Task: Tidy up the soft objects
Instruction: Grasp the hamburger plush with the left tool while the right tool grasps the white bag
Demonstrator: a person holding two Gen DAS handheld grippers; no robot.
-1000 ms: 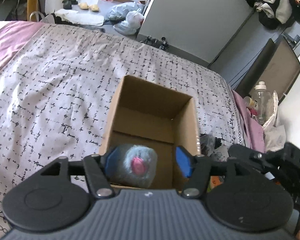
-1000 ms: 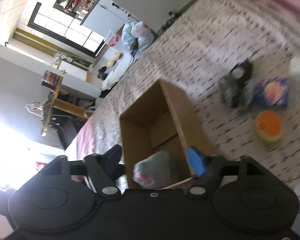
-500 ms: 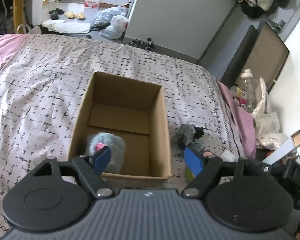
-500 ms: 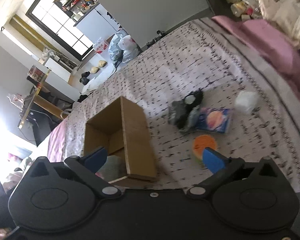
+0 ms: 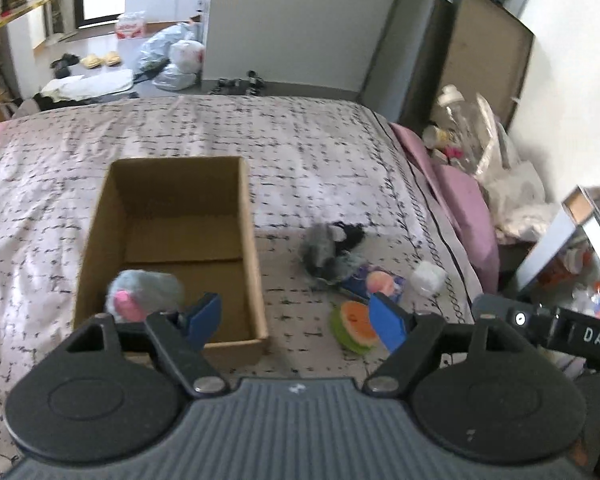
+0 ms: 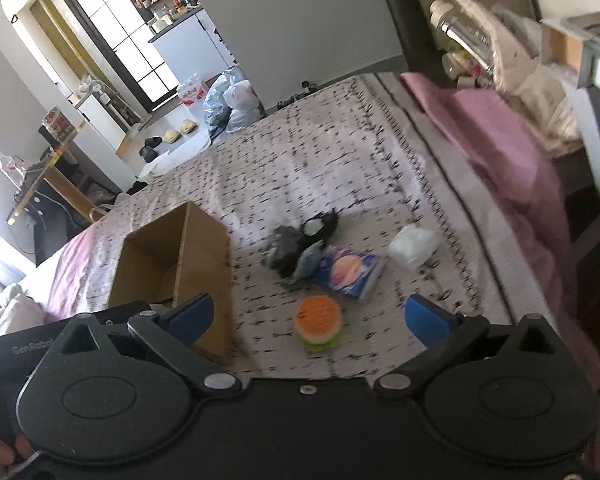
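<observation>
Left wrist alone shows the grey plush (image 5: pixel 144 290) inside the box (image 5: pixel 252 240); both grippers gape empty.

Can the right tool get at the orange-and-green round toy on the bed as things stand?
Probably yes. The right tool is open with nothing between its fingers, and the round toy lies in the open on the bedspread, apart from the cardboard box and the other soft items.

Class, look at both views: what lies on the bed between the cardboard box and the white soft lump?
Between the cardboard box and white lump: dark fuzzy toys, a blue packet; both views show it.
</observation>
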